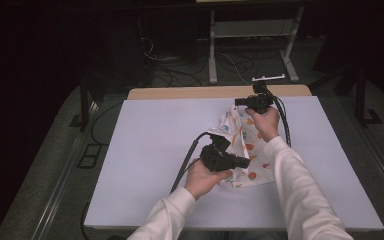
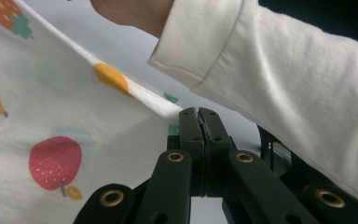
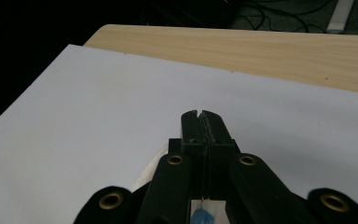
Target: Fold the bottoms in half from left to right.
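White fruit-printed cloth [image 1: 245,145] is held stretched above the white counter [image 1: 150,150], each gripper [image 1: 240,161] [image 1: 238,101] with jaws pinching its edge; folding or spreading seems next.

Even overhead light falls on the white table [image 1: 145,150], which reads bright against a room sunk in near-black at the left and right of the high view. Shadows are soft and faint. Both gripper views are dim, with the nearest jaw hardware slightly soft.
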`<act>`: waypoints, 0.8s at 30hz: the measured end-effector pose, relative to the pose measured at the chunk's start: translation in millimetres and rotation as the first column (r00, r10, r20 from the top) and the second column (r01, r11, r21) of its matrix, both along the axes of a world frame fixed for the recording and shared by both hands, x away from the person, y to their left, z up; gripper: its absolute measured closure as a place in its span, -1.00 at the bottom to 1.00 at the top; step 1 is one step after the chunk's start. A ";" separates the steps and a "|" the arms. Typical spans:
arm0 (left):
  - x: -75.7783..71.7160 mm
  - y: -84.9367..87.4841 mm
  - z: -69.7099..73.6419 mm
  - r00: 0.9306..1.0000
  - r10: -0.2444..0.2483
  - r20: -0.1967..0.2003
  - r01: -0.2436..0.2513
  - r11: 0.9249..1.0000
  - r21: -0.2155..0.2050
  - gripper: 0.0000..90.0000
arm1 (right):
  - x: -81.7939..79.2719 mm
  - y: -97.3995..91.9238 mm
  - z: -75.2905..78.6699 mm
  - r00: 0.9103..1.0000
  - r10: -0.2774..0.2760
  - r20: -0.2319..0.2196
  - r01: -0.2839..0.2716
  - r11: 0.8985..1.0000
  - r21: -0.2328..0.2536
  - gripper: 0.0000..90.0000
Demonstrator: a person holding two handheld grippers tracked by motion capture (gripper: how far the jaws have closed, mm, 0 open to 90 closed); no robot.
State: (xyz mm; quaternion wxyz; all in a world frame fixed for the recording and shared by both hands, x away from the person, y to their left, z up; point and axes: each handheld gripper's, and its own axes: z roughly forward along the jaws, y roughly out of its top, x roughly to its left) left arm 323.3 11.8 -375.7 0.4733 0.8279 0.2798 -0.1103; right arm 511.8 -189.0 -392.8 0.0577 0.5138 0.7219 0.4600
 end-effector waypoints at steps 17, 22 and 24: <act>5.8 -42.8 -24.8 0.999 -0.018 -0.030 0.019 1.000 0.019 0.97 | 6.4 -22.4 -13.8 0.997 0.074 0.017 -0.073 0.995 -0.067 0.94; 8.4 -51.0 -32.2 0.999 -0.015 -0.043 0.017 0.999 0.033 0.97 | 5.3 -30.0 -18.8 0.997 0.076 0.021 -0.074 0.995 -0.072 0.94; 9.6 -55.0 -35.3 0.999 -0.012 -0.049 0.014 0.999 0.037 0.97 | 5.5 -33.6 -21.2 0.997 0.075 0.019 -0.074 0.995 -0.069 0.94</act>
